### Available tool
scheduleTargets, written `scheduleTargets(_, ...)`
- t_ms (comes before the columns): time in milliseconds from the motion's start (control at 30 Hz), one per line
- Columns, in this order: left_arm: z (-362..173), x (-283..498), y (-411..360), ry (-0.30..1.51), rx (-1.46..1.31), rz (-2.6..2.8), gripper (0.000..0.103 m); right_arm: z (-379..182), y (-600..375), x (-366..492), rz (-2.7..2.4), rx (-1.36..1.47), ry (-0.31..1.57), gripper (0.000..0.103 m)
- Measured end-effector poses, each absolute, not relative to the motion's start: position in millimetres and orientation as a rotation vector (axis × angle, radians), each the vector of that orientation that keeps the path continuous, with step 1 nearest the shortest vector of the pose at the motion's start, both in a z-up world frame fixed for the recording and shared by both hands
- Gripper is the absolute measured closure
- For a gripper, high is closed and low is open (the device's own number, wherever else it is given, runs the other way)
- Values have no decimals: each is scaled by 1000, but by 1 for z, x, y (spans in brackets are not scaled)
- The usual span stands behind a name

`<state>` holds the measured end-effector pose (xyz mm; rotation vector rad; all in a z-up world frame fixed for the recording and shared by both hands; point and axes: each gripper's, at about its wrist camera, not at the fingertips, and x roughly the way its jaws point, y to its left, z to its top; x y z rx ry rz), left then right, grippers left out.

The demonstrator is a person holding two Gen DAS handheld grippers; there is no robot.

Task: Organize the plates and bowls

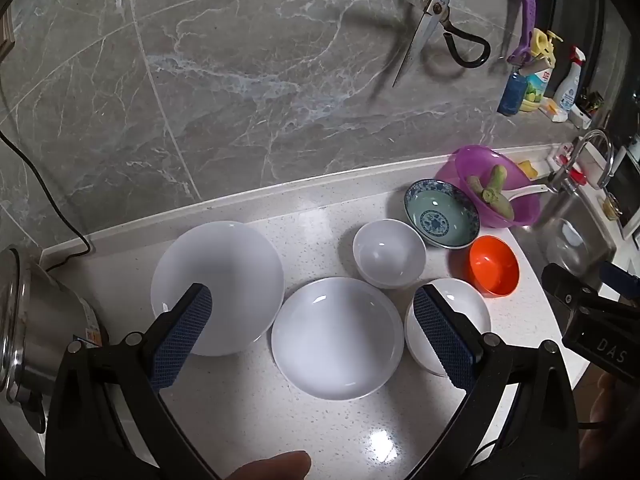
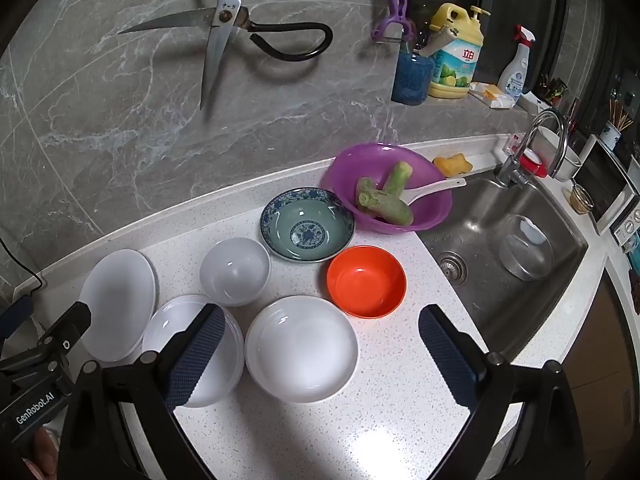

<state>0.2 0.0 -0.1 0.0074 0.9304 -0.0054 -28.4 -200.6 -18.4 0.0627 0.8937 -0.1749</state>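
On the white counter lie a large white plate (image 1: 218,280) (image 2: 120,300), a middle white plate (image 1: 336,336) (image 2: 176,332), a white dish at the right (image 1: 464,304) (image 2: 300,348), a small white bowl (image 1: 388,252) (image 2: 236,270), a blue patterned bowl (image 1: 442,212) (image 2: 306,224) and an orange bowl (image 1: 494,264) (image 2: 366,280). My left gripper (image 1: 314,300) is open and empty above the middle plate. My right gripper (image 2: 322,320) is open and empty above the right white dish.
A purple basin (image 2: 384,184) with green vegetable stems and a white spoon stands by the sink (image 2: 512,248). A steel rice cooker (image 1: 36,320) stands at the left. Scissors (image 2: 224,28) hang on the wall. Soap bottles stand on the ledge.
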Motion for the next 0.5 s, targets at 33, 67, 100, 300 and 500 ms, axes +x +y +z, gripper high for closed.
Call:
scheduleTargets(33, 0, 0, 0, 928, 7, -6, 1, -19, -200, -28, -175, 62, 895, 3)
scheduleTargets(67, 0, 0, 0, 928, 6, -6, 1, -19, -200, -29, -174, 63, 892, 3)
scheduleTargets(100, 0, 0, 0, 928, 7, -6, 1, -19, -201, -29, -174, 63, 892, 3)
scheduleTargets(300, -1, 1, 0, 927, 8, -6, 1, -19, -200, -29, -179, 60, 889, 3)
scheduleTargets(500, -1, 0, -2, 926, 10, -5, 1, -19, -200, -29, -176, 58, 890, 3)
